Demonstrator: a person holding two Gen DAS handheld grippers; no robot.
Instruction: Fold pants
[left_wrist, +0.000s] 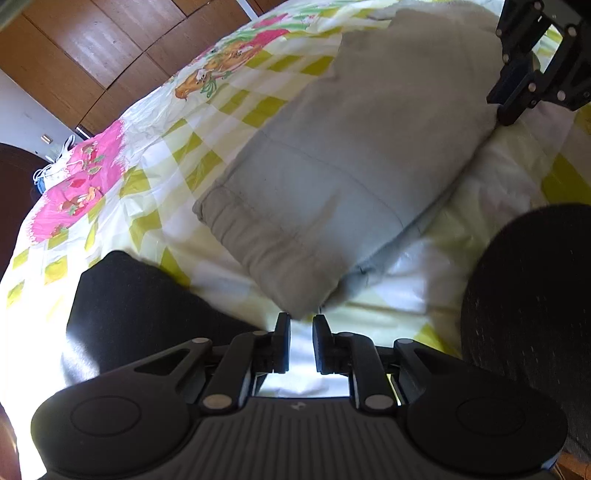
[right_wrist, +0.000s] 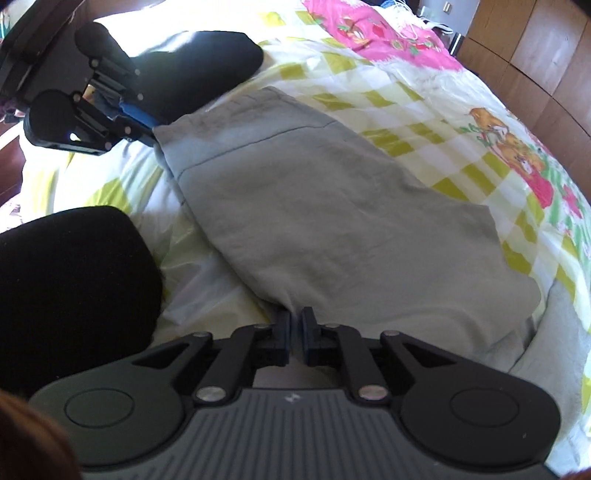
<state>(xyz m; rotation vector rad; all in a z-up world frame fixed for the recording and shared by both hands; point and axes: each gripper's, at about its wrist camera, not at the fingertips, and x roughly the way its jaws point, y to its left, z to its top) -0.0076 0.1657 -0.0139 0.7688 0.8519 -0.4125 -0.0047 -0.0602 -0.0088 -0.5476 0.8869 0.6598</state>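
The grey pants (right_wrist: 332, 221) are lying folded, wrinkled, across the checked bedspread (right_wrist: 424, 122) — left gripper (left_wrist: 301, 321) and right gripper (right_wrist: 295, 314) both hovering slightly parted, gripping nothing

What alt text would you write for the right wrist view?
Folded grey pants lie on a bed sheet with yellow checks and pink cartoon prints. The right hand-held gripper sits at the pants' near edge; the left hand-held gripper meets the far corner.
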